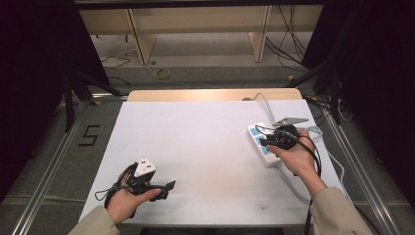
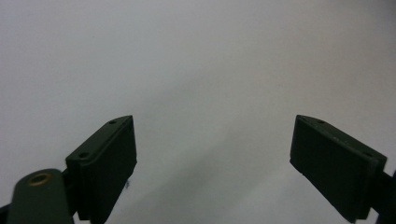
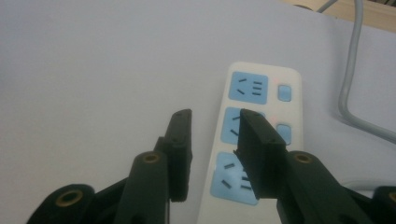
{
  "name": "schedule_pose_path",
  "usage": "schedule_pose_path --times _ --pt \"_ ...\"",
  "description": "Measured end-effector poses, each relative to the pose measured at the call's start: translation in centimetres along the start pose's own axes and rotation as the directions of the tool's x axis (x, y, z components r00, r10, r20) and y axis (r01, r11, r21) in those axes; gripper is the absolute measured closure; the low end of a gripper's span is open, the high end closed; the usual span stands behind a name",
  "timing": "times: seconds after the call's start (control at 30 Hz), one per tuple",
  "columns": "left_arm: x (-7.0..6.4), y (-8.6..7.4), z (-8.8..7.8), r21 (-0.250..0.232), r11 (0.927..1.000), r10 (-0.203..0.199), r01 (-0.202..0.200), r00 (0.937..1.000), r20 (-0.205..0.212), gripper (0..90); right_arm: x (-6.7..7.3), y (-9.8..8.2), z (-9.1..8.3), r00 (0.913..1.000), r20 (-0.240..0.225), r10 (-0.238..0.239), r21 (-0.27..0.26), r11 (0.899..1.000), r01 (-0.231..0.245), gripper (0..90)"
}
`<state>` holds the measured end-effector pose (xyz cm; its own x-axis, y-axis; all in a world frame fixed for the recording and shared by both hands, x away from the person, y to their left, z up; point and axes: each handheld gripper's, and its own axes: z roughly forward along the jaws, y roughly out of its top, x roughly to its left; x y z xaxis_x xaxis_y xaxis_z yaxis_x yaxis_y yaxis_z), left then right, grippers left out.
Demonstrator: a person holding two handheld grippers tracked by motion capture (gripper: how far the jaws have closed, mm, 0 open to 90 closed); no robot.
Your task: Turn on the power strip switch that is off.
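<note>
White table [image 1: 205, 142]. Power strip [image 1: 261, 143] lies near the table's right edge, white with blue sockets. In the right gripper view the strip [image 3: 261, 135] shows three blue socket faces in a row and two blue switches beside the upper two. Its grey cord [image 3: 350, 70] runs off past the strip's far end toward the table's back edge.

Right gripper [image 1: 264, 142], held in the right hand [image 1: 296, 156], sits over the strip. Jaws partly apart, a narrow gap between them, nothing in it. In its own view the right gripper [image 3: 215, 116] has one jaw over the middle socket, the other over bare table just beside the strip. Contact with the strip: cannot tell.

Left gripper [image 1: 170, 186], in the left hand [image 1: 128, 198], is well apart from the strip, near the table's front left. In its own view the left gripper [image 2: 215, 119] has jaws spread wide, empty, over bare table.
</note>
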<state>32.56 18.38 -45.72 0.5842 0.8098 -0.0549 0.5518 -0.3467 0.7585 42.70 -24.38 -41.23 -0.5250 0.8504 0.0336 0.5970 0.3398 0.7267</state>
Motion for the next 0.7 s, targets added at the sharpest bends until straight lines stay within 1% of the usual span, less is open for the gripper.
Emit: schedule_pose_path --times 0.17,0.27,0.33,0.4,0.5,0.57,0.7 --pt "0.0 0.0 0.0 0.000 1.0000 -0.001 0.001 1.0000 0.000 14.1 1.0 -0.6 -0.5 0.9996 -0.027 -0.010 -0.021 1.000 0.009 60.4" --pt "0.0 0.0 0.0 0.000 1.0000 0.000 0.000 1.0000 -0.001 14.1 1.2 -0.8 -0.8 0.9993 -0.032 -0.020 -0.033 0.999 0.019 58.6" --pt "0.0 0.0 0.0 0.000 1.0000 -0.002 0.002 1.0000 0.000 14.1 1.6 -1.3 -1.1 0.9980 -0.059 -0.026 -0.051 0.998 0.023 57.5" --pt "0.0 0.0 0.0 -0.002 1.0000 -0.001 0.001 1.0000 0.000 14.1 1.7 -1.7 -1.3 0.9966 -0.074 -0.038 -0.066 0.997 0.033 56.6" --pt "0.0 0.0 0.0 -0.003 1.0000 -0.002 0.002 1.0000 0.000 14.2 1.8 -2.1 -1.5 0.9950 -0.092 -0.041 -0.074 0.997 0.034 56.2" --pt "0.0 0.0 0.0 -0.002 1.0000 -0.002 0.002 1.0000 0.000 14.2 2.0 -2.8 -1.8 0.9923 -0.112 -0.052 -0.091 0.995 0.042 54.0" --pt "0.0 0.0 0.0 -0.003 1.0000 -0.001 0.001 1.0000 0.001 14.2 2.2 -3.4 -2.2 0.9919 -0.111 -0.060 -0.108 0.993 0.048 50.8"
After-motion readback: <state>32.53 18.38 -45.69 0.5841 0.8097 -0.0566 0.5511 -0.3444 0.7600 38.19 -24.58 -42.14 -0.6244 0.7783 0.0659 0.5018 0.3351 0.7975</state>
